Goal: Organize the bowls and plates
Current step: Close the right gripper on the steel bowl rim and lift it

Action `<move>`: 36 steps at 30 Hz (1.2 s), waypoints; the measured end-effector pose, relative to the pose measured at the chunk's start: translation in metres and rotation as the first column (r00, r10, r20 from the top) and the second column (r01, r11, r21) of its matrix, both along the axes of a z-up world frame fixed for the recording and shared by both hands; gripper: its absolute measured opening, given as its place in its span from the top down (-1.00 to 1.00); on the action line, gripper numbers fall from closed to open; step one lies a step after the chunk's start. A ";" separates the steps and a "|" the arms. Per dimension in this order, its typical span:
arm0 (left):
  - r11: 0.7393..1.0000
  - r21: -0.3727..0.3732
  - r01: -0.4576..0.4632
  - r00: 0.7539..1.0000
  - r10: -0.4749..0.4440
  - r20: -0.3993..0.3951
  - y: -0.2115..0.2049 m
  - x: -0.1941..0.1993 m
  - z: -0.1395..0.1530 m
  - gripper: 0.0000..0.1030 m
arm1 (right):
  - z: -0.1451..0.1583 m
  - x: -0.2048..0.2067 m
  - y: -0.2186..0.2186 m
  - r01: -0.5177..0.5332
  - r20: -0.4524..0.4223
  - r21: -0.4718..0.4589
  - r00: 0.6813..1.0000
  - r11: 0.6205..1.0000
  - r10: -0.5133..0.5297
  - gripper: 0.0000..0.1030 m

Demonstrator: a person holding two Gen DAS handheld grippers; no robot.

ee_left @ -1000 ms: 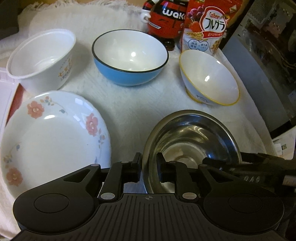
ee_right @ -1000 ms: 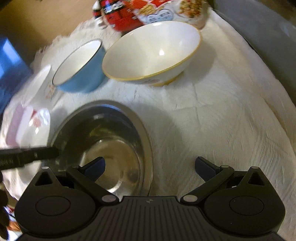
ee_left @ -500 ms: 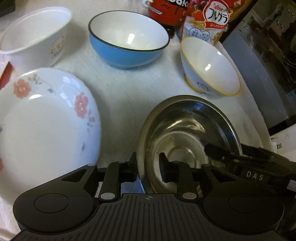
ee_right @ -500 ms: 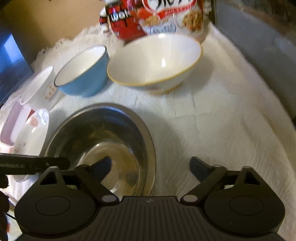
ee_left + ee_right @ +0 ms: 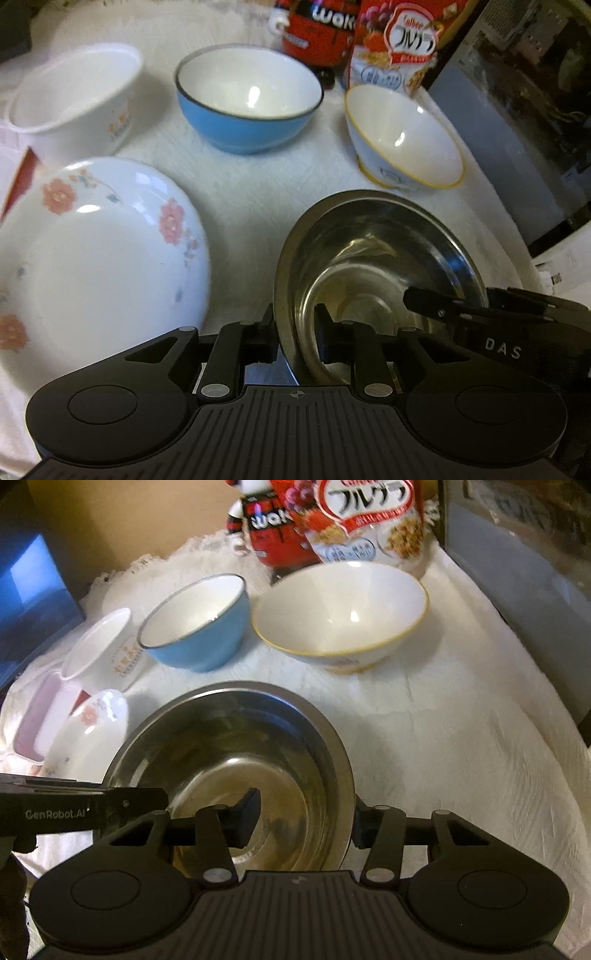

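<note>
I have the steel bowl (image 5: 376, 258) by two sides of its rim: my left gripper (image 5: 295, 332) is clenched across the near-left edge, one finger outside and one inside the wall. My right gripper (image 5: 303, 819) straddles the opposite edge, and its jaws have just been closing on it; I judge it a grip too, though the outer pad's contact is hard to see. The bowl sits low over the white cloth (image 5: 461, 720), tilted toward the left gripper, just beside the flowered plate (image 5: 96, 251).

To do this lift well, I want both grips equally firm before I raise it, and both hands rising together so the bowl levels out rather than twisting in the pads. Steel is slick, so a thin rim pinch may slip.

Ahead stand the blue bowl (image 5: 247, 99), the yellow-rimmed bowl (image 5: 402, 136) and the white cup-shaped bowl (image 5: 77, 96), well apart from each other. I should carry the bowl clear over their rims, and keep away from the cereal bag (image 5: 369, 520) behind.
</note>
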State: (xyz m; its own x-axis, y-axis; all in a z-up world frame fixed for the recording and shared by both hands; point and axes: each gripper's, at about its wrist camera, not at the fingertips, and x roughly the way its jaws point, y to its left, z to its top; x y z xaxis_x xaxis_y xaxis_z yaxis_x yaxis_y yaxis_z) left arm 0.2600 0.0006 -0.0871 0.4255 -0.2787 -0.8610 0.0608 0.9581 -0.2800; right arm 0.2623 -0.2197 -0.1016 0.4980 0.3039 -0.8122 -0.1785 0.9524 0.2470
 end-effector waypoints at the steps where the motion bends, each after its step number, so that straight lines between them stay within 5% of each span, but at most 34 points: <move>1: 1.000 0.003 -0.003 1.000 0.003 0.013 0.004 -0.003 0.004 0.59 | 0.004 -0.001 0.003 -0.006 0.009 -0.002 1.000 1.000 0.006 0.05; 10: 0.989 0.030 -0.145 0.985 0.141 0.099 0.067 -0.028 0.033 0.58 | 0.032 0.000 0.069 -0.139 0.099 -0.012 0.985 0.990 0.140 0.05; 19: 0.957 0.067 -0.281 0.958 0.275 0.086 0.123 -0.045 0.025 0.58 | 0.023 0.002 0.145 -0.277 0.077 -0.037 0.957 0.960 0.279 0.05; 36: 0.944 0.095 -0.317 0.948 0.313 0.055 0.153 -0.039 0.006 0.59 | 0.013 0.011 0.193 -0.315 0.100 -0.104 0.940 0.943 0.325 0.02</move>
